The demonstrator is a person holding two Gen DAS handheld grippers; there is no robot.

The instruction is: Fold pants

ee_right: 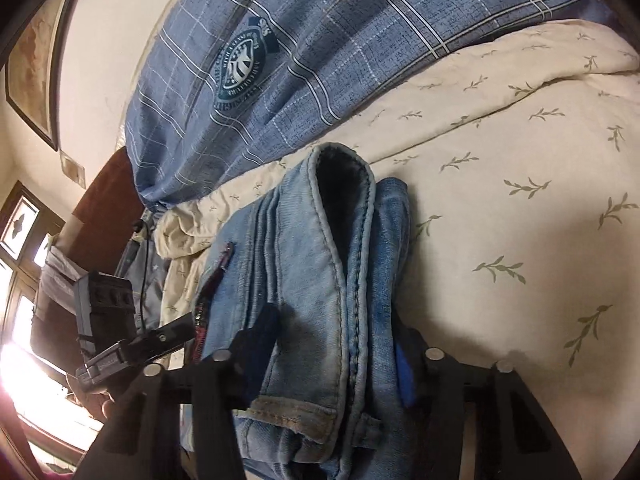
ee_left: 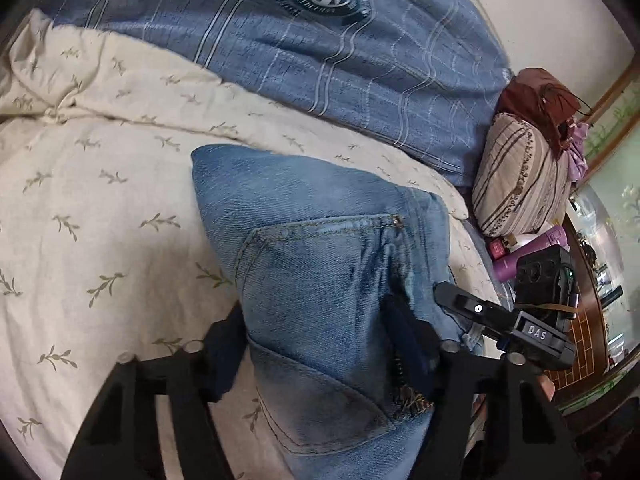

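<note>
Denim fills the near field in both wrist views: we see the pants [ee_left: 320,280] folded into a thick bundle lying on the cream leaf-print sheet [ee_left: 100,208]. Our left gripper [ee_left: 320,344] has its fingers either side of the bundle near the back pocket, clamped on the denim. Our right gripper [ee_right: 332,344] likewise has its two fingers pressed against the stacked layers by the waistband, gripping them; the pants [ee_right: 320,260] show a leg opening facing up. We note a blue plaid quilt [ee_left: 320,60] behind the sheet, with a striped pillow [ee_left: 520,184] and a purple bottle [ee_left: 528,252] at the bed edge. Framed picture [ee_right: 32,60] hangs on the wall.
</note>
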